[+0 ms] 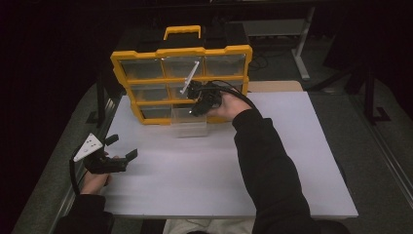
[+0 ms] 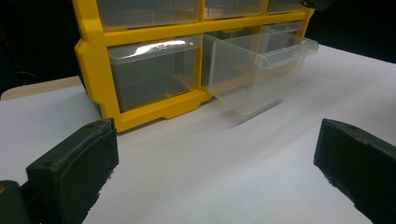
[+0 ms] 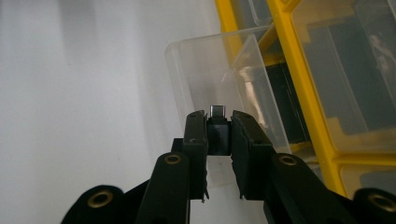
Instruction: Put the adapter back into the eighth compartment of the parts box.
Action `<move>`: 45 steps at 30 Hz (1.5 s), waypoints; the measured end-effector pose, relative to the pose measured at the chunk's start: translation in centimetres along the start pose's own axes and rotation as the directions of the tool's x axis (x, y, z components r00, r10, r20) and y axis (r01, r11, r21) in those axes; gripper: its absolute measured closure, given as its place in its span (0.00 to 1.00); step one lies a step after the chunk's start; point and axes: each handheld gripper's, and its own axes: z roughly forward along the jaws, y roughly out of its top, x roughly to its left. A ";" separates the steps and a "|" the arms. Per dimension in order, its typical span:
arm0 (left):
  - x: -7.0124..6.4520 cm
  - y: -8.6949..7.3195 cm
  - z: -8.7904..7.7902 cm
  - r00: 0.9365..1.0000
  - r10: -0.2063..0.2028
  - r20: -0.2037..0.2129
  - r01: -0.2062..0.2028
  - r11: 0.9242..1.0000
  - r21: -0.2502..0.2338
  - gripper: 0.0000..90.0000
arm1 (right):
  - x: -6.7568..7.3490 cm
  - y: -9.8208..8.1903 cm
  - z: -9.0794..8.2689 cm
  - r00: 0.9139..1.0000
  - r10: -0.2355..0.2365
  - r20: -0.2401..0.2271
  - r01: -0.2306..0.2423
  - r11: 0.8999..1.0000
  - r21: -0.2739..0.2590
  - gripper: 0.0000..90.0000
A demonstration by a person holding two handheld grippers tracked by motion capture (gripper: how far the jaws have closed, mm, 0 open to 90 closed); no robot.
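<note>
One yellow organizer (image 1: pixel 181 51), nine drawers; one drawer (image 3: pixel 219 88) pulled out. One adapter (image 3: pixel 217 130) pinched in right gripper (image 3: pixel 218 122), drawer at 12 o'clock. Left gripper (image 1: pixel 122 148) spread, empty.

Person wears black long sleeves on both arms. Left tool (image 1: pixel 124 157): black body, blocky foam-like pads (image 2: pixel 74 172), grey three-cornered plate on top, black cable trailing. Right tool (image 3: pixel 218 135): black linkage arms with brass-coloured rivets, black cable looping off.
</note>
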 end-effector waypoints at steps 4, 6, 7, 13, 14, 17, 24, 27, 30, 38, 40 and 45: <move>0.0 0.0 0.0 1.000 0.002 0.001 -0.002 1.000 0.003 0.00 | -0.3 0.5 0.2 1.000 -0.013 0.002 0.013 1.000 -0.007 0.83; 0.0 0.0 0.0 1.000 0.002 0.001 -0.002 1.000 0.003 0.00 | -0.4 0.7 0.4 1.000 -0.015 0.005 0.015 1.000 -0.015 0.83; 0.0 0.0 0.0 1.000 0.002 0.002 -0.002 1.000 0.003 0.00 | -0.5 0.7 0.5 1.000 -0.011 0.005 0.011 1.000 -0.017 0.83; 0.1 0.1 -0.1 1.000 0.010 -0.006 -0.010 1.000 -0.014 0.00 | -0.8 0.8 1.8 1.000 -0.011 0.001 0.011 1.000 -0.017 0.83; 0.1 0.1 -0.2 1.000 0.006 -0.008 -0.006 1.000 -0.017 0.00 | -0.8 0.9 2.1 1.000 -0.017 0.002 0.017 1.000 -0.013 0.83; 0.1 0.1 -0.1 1.000 0.003 -0.010 -0.003 1.000 -0.017 0.00 | -1.0 1.0 2.6 1.000 -0.020 0.000 0.020 1.000 -0.024 0.83; 0.1 0.1 -0.1 1.000 0.008 -0.004 -0.008 1.000 -0.012 0.00 | -1.3 1.1 4.0 1.000 -0.005 -0.014 0.005 1.000 -0.006 0.83; 0.1 0.1 -0.1 1.000 0.007 -0.001 -0.007 1.000 -0.010 0.00 | -1.5 1.0 4.4 1.000 -0.007 -0.012 0.007 1.000 -0.011 0.83; 0.1 0.1 0.0 1.000 0.007 0.000 -0.007 1.000 -0.005 0.00 | -1.5 1.1 4.9 1.000 -0.022 -0.020 0.022 1.000 -0.022 0.83; 0.1 0.0 0.0 1.000 0.007 0.002 -0.007 1.000 0.001 0.00 | -1.1 1.2 5.7 1.000 -0.017 -0.002 0.017 1.000 0.025 0.78; 0.0 0.0 0.0 1.000 0.007 0.003 -0.007 1.000 0.001 0.00 | -0.9 1.2 5.5 1.000 -0.017 0.002 0.017 0.999 0.027 0.76; 0.0 0.0 0.0 1.000 0.008 0.003 -0.008 1.000 0.004 0.00 | -1.0 1.0 5.0 1.000 -0.020 0.008 0.020 1.000 0.015 0.70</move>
